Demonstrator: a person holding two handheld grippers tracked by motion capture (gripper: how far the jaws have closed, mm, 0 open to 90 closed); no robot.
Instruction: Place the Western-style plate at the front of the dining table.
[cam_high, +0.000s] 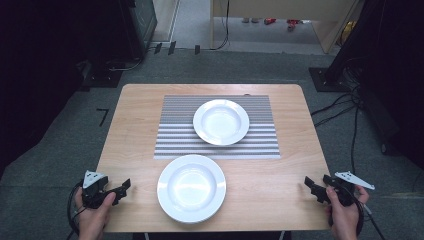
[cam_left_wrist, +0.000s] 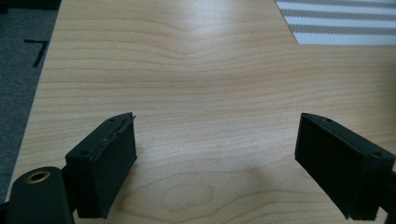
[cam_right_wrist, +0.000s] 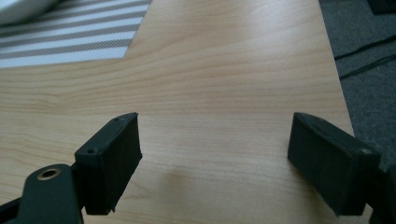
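Both tongs (cam_high: 125, 186) (cam_high: 309, 184) agape, 2 plates (cam_high: 221, 121) (cam_high: 191, 187) bare

My left hand-held gripper (cam_left_wrist: 215, 163) has its two black jaws spread wide with nothing between them, over bare light wood of the desk (cam_left_wrist: 196, 84). I see a striped mat (cam_left_wrist: 341, 21) corner at upper right and grey floor (cam_left_wrist: 18, 70) at left.

Two white plates: one (cam_high: 221, 121) on the mat, one (cam_high: 191, 187) on bare wood. One striped mat (cam_high: 175, 135). One table (cam_high: 135, 130). Two grippers, left (cam_high: 125, 187) and right (cam_high: 311, 184), jaws spread. Two hands, left (cam_high: 92, 212) and right (cam_high: 342, 215).
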